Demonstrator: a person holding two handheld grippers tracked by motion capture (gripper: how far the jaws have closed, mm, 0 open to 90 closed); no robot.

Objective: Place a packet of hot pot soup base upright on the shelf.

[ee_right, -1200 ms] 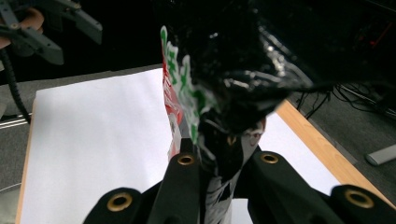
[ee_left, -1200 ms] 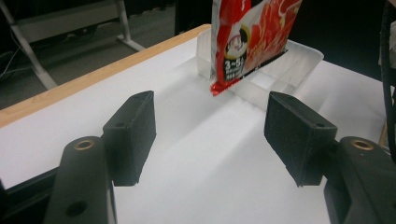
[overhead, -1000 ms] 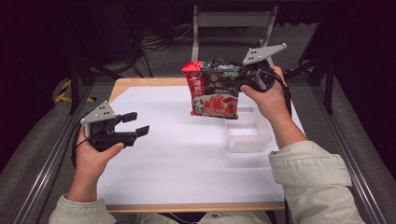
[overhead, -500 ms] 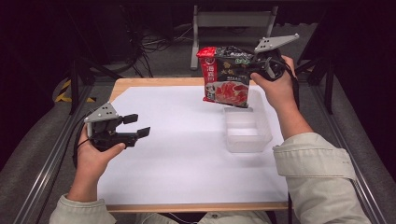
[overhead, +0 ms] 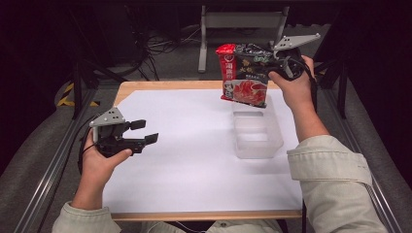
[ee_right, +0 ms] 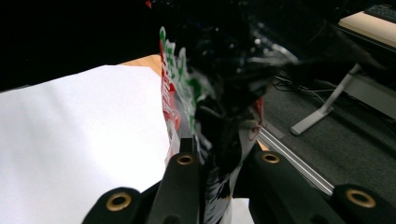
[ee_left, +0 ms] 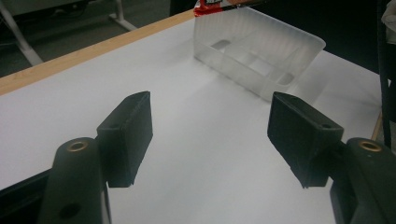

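The left gripper [overhead: 141, 132] hovers low over the near-left part of the white table [overhead: 194, 160], its jaws spread wide with nothing between them. In the left gripper view, the clear plastic container [ee_left: 261, 56] sits ahead of those jaws and a little to their right, well apart from them.

Across the table, the right gripper [overhead: 272, 57] is clamped on the red and dark snack bag [overhead: 244, 75] at the bag's upper right corner. The bag hangs in the air to the left of the jaws and below them, above the far end of the container [overhead: 256, 133] and tilted. In the right gripper view the crumpled film [ee_right: 219, 121] is pinched between the two jaws, though the picture is too dark and blurred to tell how much of the edge they hold.

The risk from here is that the grip on one corner may be thin, so the bag could swing or slip out if the hand moves quickly. It also looks wider than the container's opening from this angle, so it might catch on the rim and nudge the light container.

Compared with half a second ago, the bag has come down and toward the person, closer to the container, and the left gripper has barely shifted.
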